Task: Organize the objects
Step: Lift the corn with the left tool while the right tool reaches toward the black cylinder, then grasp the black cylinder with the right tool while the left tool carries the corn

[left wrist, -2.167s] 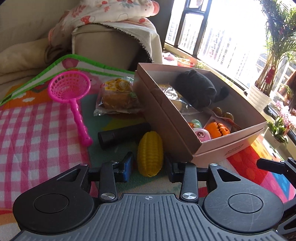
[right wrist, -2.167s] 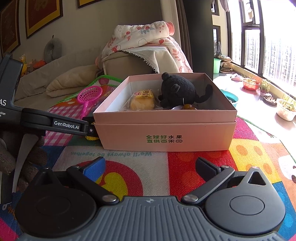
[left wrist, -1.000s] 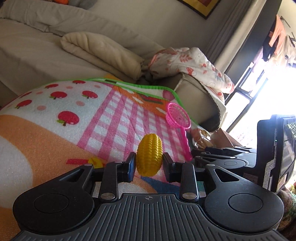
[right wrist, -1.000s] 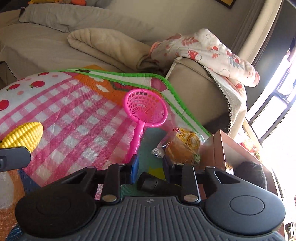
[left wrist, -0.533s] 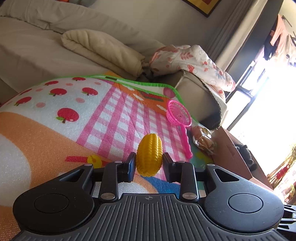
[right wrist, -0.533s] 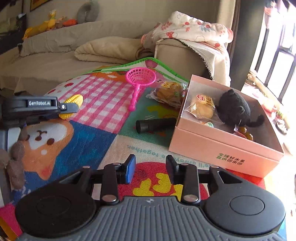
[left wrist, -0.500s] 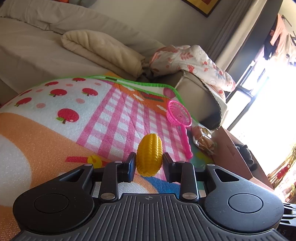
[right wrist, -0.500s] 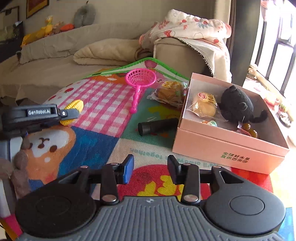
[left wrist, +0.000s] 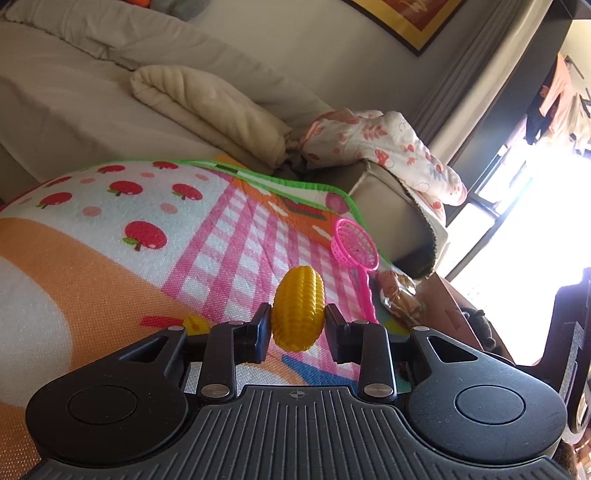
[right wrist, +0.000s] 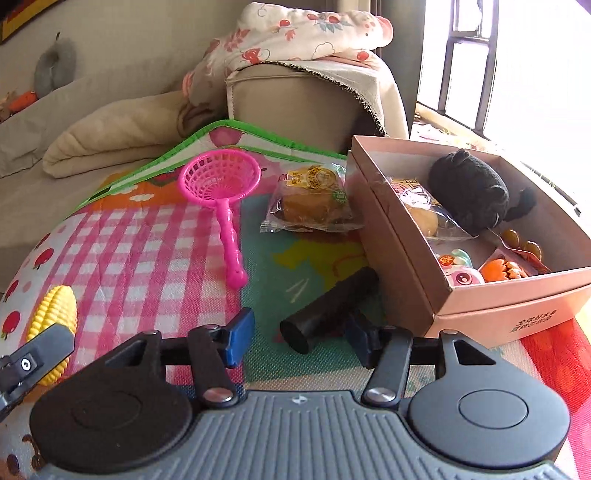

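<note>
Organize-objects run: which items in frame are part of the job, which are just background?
Job items:
- toy corn, in the left hand-held gripper
- black cylinder on the mat, right hand-held gripper open around its near end
- pink strainer
- wrapped bun
- pink box

Background:
- sofa
- floral blanket
- play mat

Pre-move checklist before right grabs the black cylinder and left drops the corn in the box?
1. Left gripper shut on the toy corn, pads on both sides: ok.
2. Right gripper open, nothing pressed between its fingers: ok.
3. Black cylinder lined up in the right gripper: not ok, it lies near the right-hand finger, off centre.
4. Cylinder clear of the pink box: cannot tell, its far end lies close to the box wall.
5. Free room in the box for the corn: cannot tell, the black plush and small toys fill much of the visible floor.
</note>
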`<state>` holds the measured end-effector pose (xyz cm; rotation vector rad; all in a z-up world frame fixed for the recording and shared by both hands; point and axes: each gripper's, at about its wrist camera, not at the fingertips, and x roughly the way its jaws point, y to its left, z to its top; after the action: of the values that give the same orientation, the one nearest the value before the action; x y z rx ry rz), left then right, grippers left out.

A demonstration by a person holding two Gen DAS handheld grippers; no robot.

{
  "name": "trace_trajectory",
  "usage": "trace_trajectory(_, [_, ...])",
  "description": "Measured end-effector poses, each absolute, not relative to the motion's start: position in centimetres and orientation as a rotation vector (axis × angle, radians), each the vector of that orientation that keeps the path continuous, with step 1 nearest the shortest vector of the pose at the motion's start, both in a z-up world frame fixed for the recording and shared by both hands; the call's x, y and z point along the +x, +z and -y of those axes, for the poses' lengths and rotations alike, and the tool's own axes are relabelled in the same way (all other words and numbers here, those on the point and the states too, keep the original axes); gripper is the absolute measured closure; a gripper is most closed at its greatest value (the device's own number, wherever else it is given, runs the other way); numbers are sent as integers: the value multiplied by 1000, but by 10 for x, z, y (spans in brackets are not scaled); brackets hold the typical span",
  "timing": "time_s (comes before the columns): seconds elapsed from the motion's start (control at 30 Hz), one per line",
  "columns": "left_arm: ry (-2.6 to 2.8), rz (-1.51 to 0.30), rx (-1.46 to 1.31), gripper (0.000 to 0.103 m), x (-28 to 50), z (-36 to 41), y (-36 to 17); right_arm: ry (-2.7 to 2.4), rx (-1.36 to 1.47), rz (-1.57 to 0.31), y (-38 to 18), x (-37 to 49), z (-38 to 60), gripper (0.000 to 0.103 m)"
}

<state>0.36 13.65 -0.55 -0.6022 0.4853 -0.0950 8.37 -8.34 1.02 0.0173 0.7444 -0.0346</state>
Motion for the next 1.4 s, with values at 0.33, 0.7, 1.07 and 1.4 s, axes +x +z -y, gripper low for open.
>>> trace_trajectory(0.33, [-93, -488, -592, 69, 3, -134, -5, 243, -98, -804, 20, 8, 138, 78])
trace_trajectory(0.7, [-181, -576, -474, 69, 3, -96, 6, 81, -273, -730, 25, -26, 231, 78])
trace_trajectory(1.07, [-289, -610, -352, 69, -5, -62, 20, 38, -262, -628, 12, -22, 221, 34])
trace_trajectory(1.4, [-307, -655, -366, 69, -3, -58, 9, 122, 0, -698, 24, -1, 222, 14])
